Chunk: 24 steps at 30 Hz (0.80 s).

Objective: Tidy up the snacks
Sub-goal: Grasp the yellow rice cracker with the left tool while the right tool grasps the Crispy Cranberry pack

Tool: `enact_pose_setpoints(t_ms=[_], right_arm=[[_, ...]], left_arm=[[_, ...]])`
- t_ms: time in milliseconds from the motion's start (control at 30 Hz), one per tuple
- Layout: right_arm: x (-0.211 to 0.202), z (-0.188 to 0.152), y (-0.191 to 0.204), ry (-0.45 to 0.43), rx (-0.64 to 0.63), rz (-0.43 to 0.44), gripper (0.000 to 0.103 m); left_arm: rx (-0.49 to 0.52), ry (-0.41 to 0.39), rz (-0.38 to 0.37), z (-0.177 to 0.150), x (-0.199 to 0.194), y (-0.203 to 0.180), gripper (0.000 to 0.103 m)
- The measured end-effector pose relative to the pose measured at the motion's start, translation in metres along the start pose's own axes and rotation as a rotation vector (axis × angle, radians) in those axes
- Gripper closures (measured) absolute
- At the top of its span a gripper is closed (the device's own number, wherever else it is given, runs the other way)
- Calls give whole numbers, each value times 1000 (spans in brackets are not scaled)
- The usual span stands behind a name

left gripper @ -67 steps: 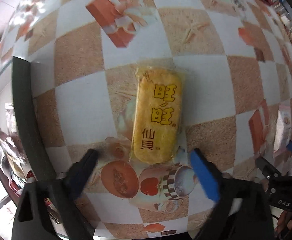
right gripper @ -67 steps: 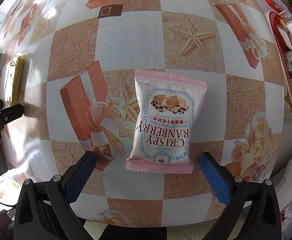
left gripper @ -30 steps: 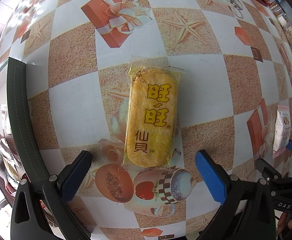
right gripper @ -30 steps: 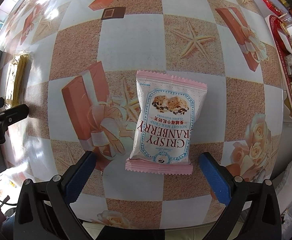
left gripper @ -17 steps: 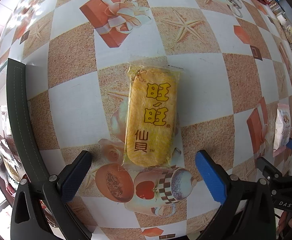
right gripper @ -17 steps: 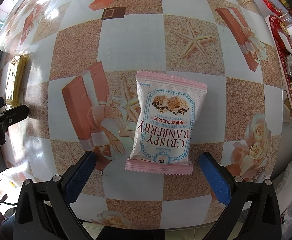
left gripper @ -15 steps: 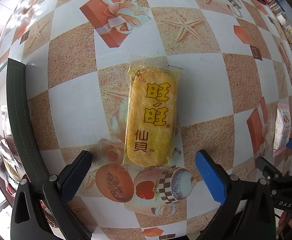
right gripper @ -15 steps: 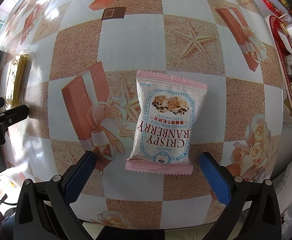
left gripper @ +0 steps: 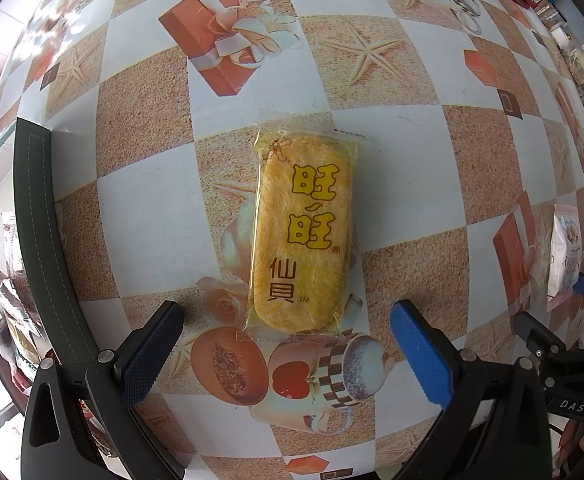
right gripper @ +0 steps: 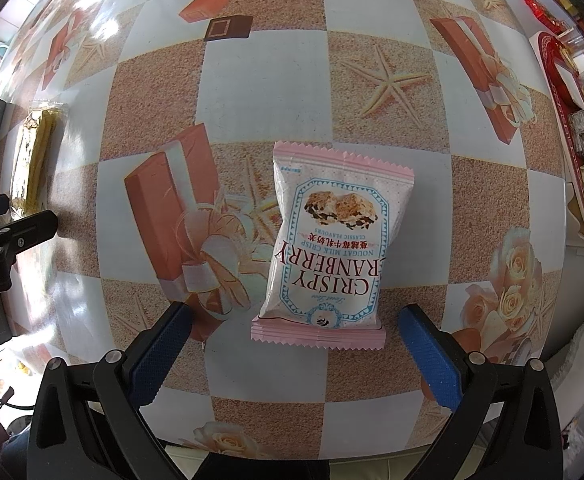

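While both pairs of jaws stay spread wide and empty, nothing has shifted over the last second: the left gripper (left gripper: 283,342) hangs with the yellow rice cracker packet (left gripper: 302,232) lying flat just ahead between its pads, and the right gripper (right gripper: 292,344) frames the pink nougat packet (right gripper: 332,248) likewise. Relative to the yellow packet, the pink one lies well off to the right on the checkered table (right gripper: 259,92), with a red tray (right gripper: 552,68) of snacks beyond it, so I judge both grasps lined up but not yet begun.

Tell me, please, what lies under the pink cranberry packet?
The pink cranberry packet lies flat on the checkered tablecloth. Printed starfish and ribbon edges peek out beside it; whatever the print shows directly beneath is covered.
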State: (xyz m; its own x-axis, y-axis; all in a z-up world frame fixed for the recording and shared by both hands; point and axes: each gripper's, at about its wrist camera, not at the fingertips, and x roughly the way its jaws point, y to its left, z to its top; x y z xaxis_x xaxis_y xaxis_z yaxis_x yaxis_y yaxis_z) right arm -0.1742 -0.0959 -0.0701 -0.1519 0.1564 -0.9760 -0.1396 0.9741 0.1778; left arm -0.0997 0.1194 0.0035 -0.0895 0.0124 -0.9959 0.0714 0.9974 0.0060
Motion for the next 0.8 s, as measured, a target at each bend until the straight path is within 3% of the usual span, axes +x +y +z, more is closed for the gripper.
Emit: enact_pose_setpoints(t_ms=[800], right_arm=[[-1, -1, 0, -6, 2, 3, 0]], left_arm=[[-3, -5, 0, 0, -1, 0, 0]])
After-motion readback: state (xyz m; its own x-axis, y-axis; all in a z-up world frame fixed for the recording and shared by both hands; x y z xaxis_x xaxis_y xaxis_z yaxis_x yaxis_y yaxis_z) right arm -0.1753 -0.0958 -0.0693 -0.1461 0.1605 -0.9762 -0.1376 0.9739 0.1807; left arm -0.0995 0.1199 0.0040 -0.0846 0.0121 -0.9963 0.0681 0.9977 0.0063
